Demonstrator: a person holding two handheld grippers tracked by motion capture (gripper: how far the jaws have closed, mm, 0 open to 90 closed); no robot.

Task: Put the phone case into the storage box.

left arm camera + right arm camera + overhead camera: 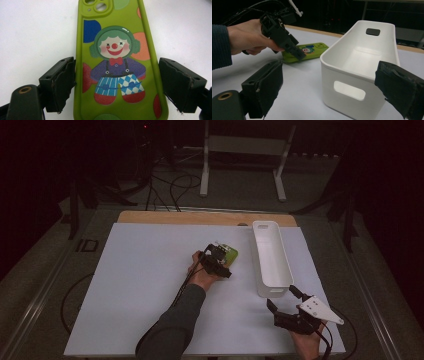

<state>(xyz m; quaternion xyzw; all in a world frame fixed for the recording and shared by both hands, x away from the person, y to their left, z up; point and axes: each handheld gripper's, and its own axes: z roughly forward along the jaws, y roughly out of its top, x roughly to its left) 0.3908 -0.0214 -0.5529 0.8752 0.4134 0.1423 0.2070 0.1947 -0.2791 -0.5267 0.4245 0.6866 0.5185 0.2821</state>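
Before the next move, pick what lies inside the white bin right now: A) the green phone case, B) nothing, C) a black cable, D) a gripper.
B: the right gripper view shows the white bin's inside bare, while the green phone case lies flat on the table beside it, under the left gripper.

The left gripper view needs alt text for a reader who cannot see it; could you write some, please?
A green phone case printed with a cartoon clown lies flat on the white table, between the two black jaws of the left gripper. One pad sits against the case's edge; a sliver of gap shows at the other. The camera cut-outs point away from the gripper.
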